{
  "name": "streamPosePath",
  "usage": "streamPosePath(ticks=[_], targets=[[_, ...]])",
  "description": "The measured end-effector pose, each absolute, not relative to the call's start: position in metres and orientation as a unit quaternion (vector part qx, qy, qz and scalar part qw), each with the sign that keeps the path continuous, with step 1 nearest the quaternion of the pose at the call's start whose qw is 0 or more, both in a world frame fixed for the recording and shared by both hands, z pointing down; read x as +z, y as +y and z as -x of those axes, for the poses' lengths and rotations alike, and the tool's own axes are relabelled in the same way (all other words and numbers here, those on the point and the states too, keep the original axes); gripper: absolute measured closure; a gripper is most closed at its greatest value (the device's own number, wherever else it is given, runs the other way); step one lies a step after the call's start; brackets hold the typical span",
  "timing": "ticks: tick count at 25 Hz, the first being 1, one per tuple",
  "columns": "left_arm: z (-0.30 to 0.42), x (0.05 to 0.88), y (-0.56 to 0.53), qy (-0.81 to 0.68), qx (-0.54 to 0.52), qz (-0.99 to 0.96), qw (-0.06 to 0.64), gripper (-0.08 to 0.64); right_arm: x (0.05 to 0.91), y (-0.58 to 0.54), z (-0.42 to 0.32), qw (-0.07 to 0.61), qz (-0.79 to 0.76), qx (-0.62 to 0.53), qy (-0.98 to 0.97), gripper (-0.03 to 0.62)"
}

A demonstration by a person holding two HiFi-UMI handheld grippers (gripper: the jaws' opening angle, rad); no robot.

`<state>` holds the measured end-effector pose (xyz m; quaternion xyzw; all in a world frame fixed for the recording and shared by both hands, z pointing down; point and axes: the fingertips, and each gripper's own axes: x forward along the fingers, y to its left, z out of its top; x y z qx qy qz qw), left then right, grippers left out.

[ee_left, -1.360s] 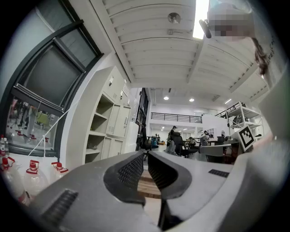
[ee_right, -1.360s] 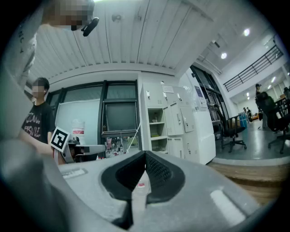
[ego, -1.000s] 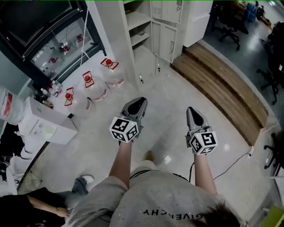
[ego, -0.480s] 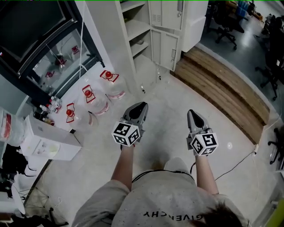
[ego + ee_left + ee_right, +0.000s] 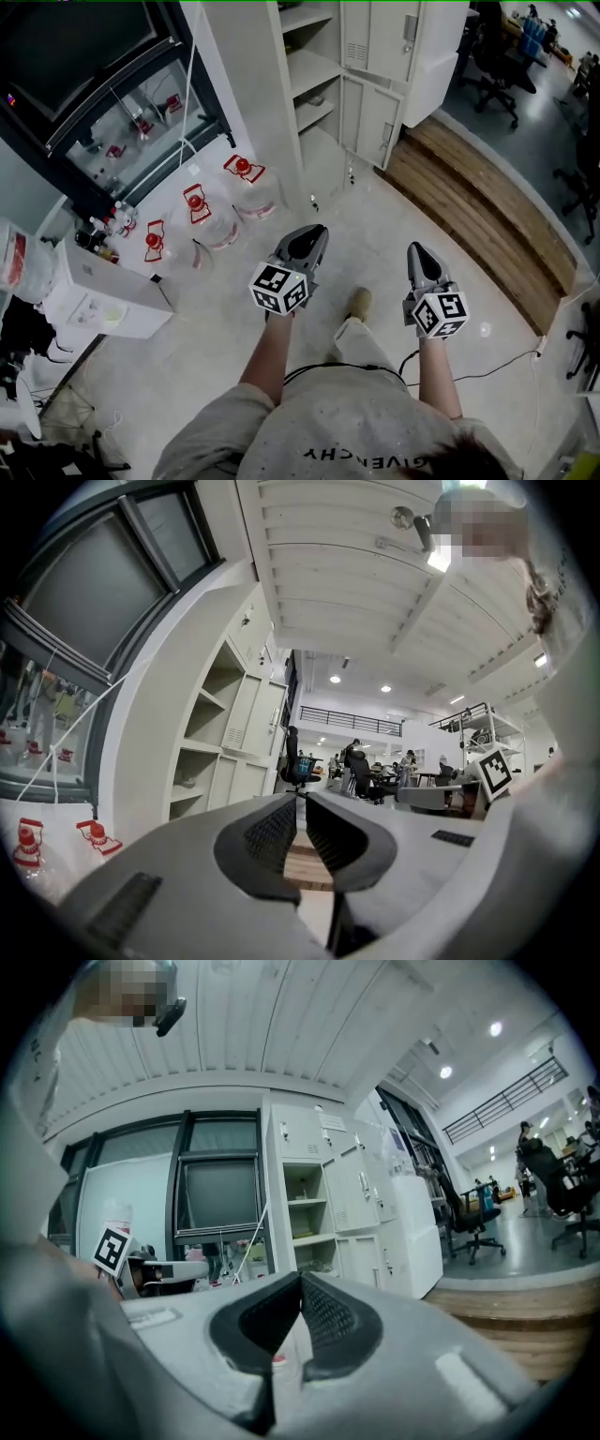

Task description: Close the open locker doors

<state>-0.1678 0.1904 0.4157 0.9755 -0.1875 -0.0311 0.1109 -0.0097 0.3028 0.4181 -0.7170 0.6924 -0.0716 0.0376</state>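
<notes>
The white locker bank point(image 5: 375, 56) stands at the top of the head view. Its left column is open and shows bare shelves point(image 5: 314, 70); the doors to the right of it point(image 5: 370, 117) are shut. A tall white panel point(image 5: 251, 94) flanks the open column; whether it is a door I cannot tell. My left gripper point(image 5: 317, 231) points level at the lockers from about a step away, jaws together and empty. My right gripper point(image 5: 415, 247) is beside it, shut and empty. The open shelves point(image 5: 309, 1213) show beyond the right gripper point(image 5: 300, 1279), and beyond the left gripper point(image 5: 300, 801).
Water jugs with red caps point(image 5: 246, 183) lie on the floor left of the lockers, near a white box point(image 5: 103, 281). A dark framed window point(image 5: 103, 84) runs along the left. A wooden step point(image 5: 478, 206) rises on the right, with office chairs point(image 5: 497, 56) beyond. A cable point(image 5: 487, 352) crosses the floor.
Both grippers have moved forward towards the lockers, which now sit nearer and larger. The person's foot has stepped forward between the arms. Both grippers stay shut.
</notes>
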Motion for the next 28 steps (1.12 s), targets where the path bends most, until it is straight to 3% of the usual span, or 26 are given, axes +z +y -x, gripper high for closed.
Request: streamPosePath(ticks=[28], targets=[[-0.013, 0.437, -0.034, -0.208, -0.003, -0.968, 0.141, 0.531, 0.463, 0.056, -0.179, 0.022, 0.688, -0.143, 0.711, 0.595]])
